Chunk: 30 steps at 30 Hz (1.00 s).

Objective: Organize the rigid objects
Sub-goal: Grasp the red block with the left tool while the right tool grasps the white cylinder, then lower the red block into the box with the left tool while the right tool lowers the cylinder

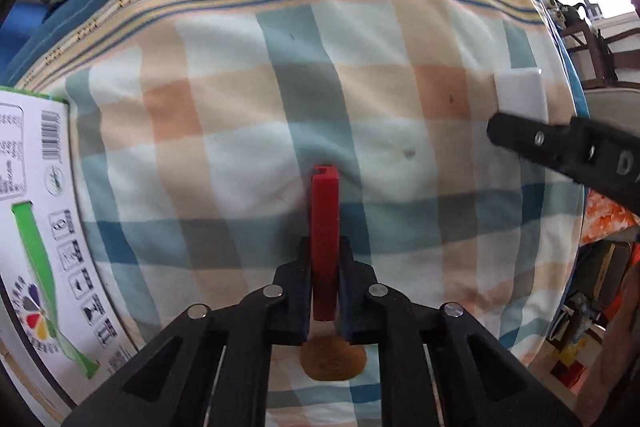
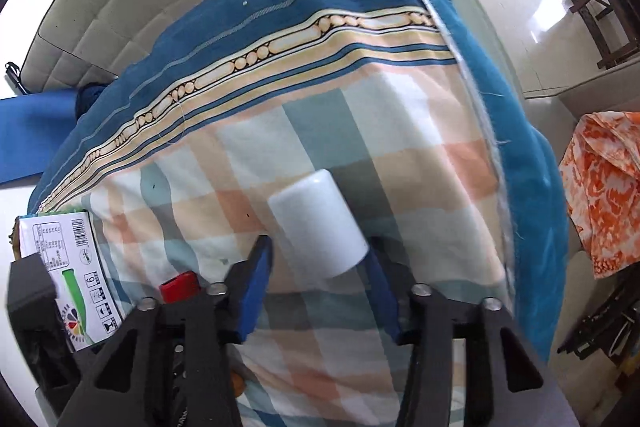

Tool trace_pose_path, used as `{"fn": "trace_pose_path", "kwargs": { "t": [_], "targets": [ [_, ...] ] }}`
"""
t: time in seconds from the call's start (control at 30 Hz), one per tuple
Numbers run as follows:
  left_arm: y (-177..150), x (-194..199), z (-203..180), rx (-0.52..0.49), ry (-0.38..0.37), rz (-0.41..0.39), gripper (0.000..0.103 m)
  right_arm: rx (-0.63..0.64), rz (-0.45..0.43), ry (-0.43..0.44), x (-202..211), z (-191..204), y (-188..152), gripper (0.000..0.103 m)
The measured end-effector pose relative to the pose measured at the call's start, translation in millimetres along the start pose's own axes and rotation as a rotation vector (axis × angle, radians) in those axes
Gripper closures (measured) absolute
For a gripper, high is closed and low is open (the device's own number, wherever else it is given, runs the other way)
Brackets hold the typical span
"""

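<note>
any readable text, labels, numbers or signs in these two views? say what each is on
"6" or "9", orientation unclear: in a handling-symbol square on the white carton, right wrist view.
Raised "D", rest cut off: on the right gripper's black finger, left wrist view.
Barcode, small table print and the words by the colour logo on the carton: too small and blurred to read.
Red block, white cylinder, checked cloth: no text.
</note>
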<state>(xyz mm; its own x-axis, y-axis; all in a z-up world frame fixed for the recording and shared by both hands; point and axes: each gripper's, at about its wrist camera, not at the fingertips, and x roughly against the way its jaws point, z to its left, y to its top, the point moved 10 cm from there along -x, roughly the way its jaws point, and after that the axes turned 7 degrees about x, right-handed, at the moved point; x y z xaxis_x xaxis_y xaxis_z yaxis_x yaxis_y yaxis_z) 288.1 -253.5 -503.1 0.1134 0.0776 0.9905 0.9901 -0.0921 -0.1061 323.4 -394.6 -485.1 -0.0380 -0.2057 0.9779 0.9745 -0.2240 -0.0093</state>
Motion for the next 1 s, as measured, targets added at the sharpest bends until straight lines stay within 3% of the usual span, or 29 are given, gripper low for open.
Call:
{"fn": "trace_pose_path", "kwargs": {
  "t": [0.2, 0.53, 0.77, 1.0],
  "targets": [
    [7.2, 15.7, 3.9, 0.013, -0.014, -0.036, 0.094, 0.023, -0.009, -0.007, -3.7, 9.8, -8.3, 0.066],
    [-8.1, 72.1, 6.2, -0.013, -0.071, -0.112, 0.094, 0.108, -0.050, 0.020, 30.3, 38.3, -65.2, 0.067],
    [-22.4, 130.1, 41.5, -0.026, -0.137, -0.203, 0.094, 0.139, -0.105, 0.056, 70.0, 70.6, -102.6, 0.068],
    [-43.3, 194.1, 101.3, -0.023, -0.160, -0.305, 0.094, 0.222, -0.167, 0.125, 118.6, 148.5, -131.4, 0.068]
  ]
}}
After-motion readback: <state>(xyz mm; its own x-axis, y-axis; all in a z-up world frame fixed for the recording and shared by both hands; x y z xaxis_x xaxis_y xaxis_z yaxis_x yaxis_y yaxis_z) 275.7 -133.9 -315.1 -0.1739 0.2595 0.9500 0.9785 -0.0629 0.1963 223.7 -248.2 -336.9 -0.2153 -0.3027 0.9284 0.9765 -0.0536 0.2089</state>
